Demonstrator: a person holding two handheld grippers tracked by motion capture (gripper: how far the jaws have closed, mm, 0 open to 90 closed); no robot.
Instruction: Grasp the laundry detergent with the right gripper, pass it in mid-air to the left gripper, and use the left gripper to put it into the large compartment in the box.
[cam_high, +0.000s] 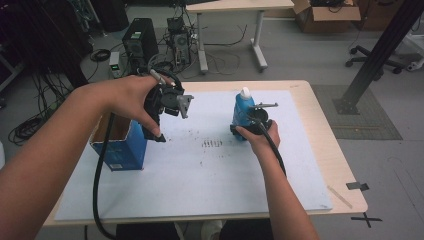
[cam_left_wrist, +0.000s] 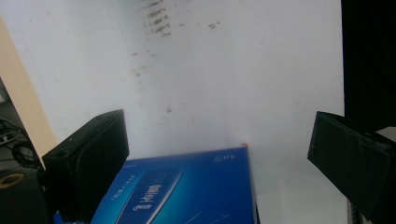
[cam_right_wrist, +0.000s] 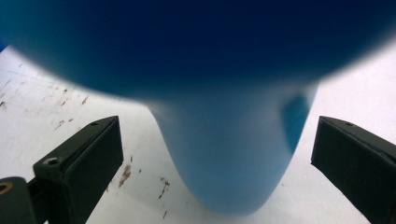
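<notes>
Blue bottle (cam_high: 243, 111) with a white cap stands upright on the white mat (cam_high: 210, 175), toward its far right part, well apart from the open blue box (cam_high: 119, 145) at the mat's left edge. Right gripper (cam_high: 239, 131) sits low at the bottle's near side, hand wrapped around the gripper body, cable trailing back along the forearm. In the right gripper view the bottle (cam_right_wrist: 224, 158) is between the jaws, very close and blurred; both jaws stand wide, with white mat showing in a gap on each side of the bottle, so the pads are not pressing on it. Nothing gripped on that side. Left gripper (cam_high: 154, 134) is held above the mat just beside the box's right wall, pointing downward, cable hanging off toward the near table edge. In the left gripper view its jaws are spread wide with nothing between the pads; the printed face of the box (cam_left_wrist: 187, 186) lies below and between them, one corner pointing into the open mat. Whether the left jaw touches the box, can't tell. Mat carries a patch of small brown marks (cam_high: 212, 144) near its centre, between box and bottle. Mat lies on a light wood table (cam_high: 330, 150).
</notes>
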